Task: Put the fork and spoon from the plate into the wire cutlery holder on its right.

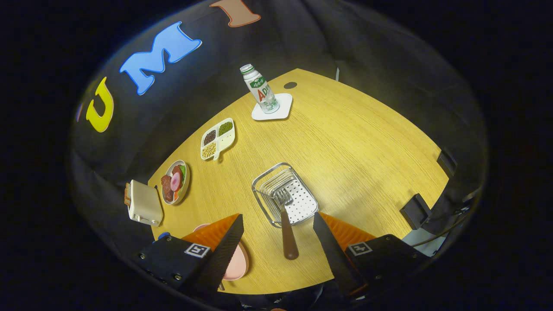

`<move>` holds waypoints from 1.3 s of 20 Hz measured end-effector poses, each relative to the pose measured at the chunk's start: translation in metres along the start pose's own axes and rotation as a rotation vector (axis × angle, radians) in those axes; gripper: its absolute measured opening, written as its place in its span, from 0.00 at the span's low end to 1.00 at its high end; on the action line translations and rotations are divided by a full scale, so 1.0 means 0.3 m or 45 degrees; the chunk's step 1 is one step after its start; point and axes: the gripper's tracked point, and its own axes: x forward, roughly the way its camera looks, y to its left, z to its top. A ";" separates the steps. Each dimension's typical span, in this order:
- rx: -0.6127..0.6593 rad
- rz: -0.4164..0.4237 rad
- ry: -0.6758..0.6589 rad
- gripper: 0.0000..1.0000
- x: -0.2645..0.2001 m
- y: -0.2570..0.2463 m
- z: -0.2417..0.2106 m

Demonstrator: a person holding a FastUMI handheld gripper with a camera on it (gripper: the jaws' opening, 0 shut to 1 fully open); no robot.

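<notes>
Hand-held gripper (278, 231) is hanging above the counter (367, 142) with its fingers (227, 246) spread wide apart, gripping nothing.

Fork (285, 216) is lying with its tines inside the wire cutlery holder (263, 203) and its brown handle sticking out over the near rim onto the counter, so it's only half in, as I'm reading it. It's sitting between the two fingers, just ahead of the tips, handle end pointing back toward the gripper.

Pink plate (239, 261) is peeking out from under the left finger, mostly hidden. Can't tell where the spoon is; something thin is showing at the plate's near edge, too small to call.

Step in hand, my guess: going back to the plate for the spoon. To do it well:
- swing left and come down over the plate with the fingers straddling the handle, not the bowl
- close across the handle's narrow side, lift clear of the rim
- when dropping into the holder, stay off the fork's handle so it isn't levered out
- release low, bowl end first, so it's landing inside the wire walls
</notes>
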 end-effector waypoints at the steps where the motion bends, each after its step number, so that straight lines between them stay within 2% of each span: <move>1: 0.002 -0.002 -0.007 0.98 -0.005 -0.003 0.007; 8: -0.006 0.005 -0.049 0.98 -0.019 0.014 0.022; 13: -0.049 0.030 -0.075 0.98 -0.038 0.090 0.028; 19: -0.207 0.077 -0.094 0.98 -0.047 0.267 -0.013; 26: -0.371 0.174 0.014 0.98 0.017 0.501 -0.196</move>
